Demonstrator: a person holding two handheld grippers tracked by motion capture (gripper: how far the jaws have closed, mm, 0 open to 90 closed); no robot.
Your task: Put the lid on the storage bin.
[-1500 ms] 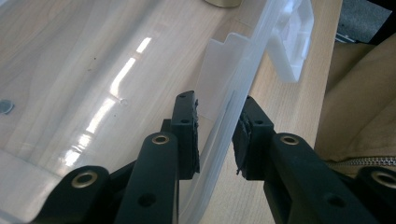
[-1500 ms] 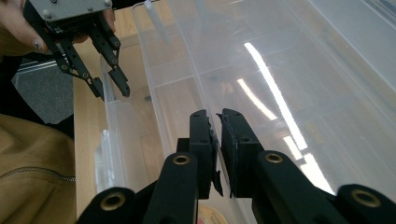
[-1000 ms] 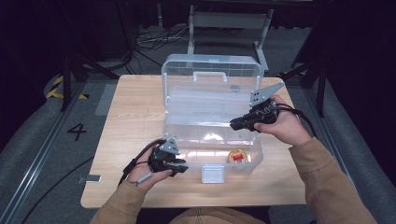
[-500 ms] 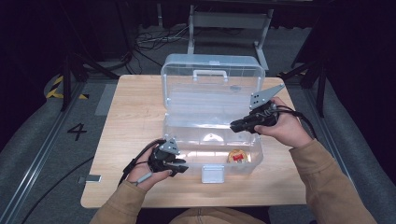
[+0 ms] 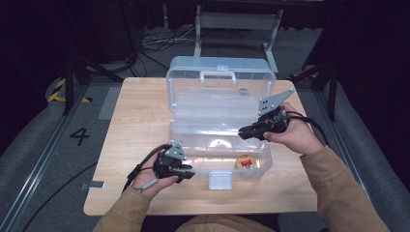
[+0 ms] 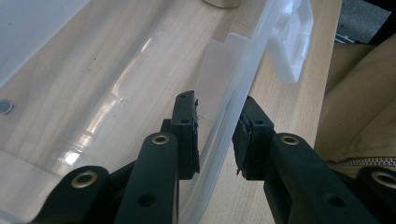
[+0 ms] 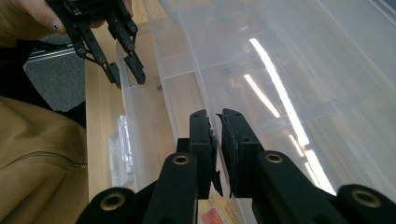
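Clear, colourless plastic storage box (image 5: 220,116) with white front latch (image 5: 219,180); pale wood-grain tabletop (image 5: 135,125); red-and-yellow packet (image 5: 245,162) inside; black two-jaw grippers (image 5: 186,173) (image 5: 241,133); tan sleeves (image 5: 338,193).

Clear plastic box (image 5: 220,140) on wooden table (image 5: 135,121), lid raised. Left gripper (image 5: 186,172) at box front wall, near latch (image 5: 220,180). Right gripper (image 5: 243,132) over box interior. Small red-yellow item (image 5: 245,162) inside.

Your outfit: tan long sleeves (image 5: 338,193) with a zip at the front. Your left gripper (image 5: 186,173) and right gripper (image 5: 244,132) are matte black, each topped by a grey three-cornered plate and trailing a black cable. Jaws: black link arms, brass-ringed pivot holes, worn dark rubber pads (image 6: 243,135)
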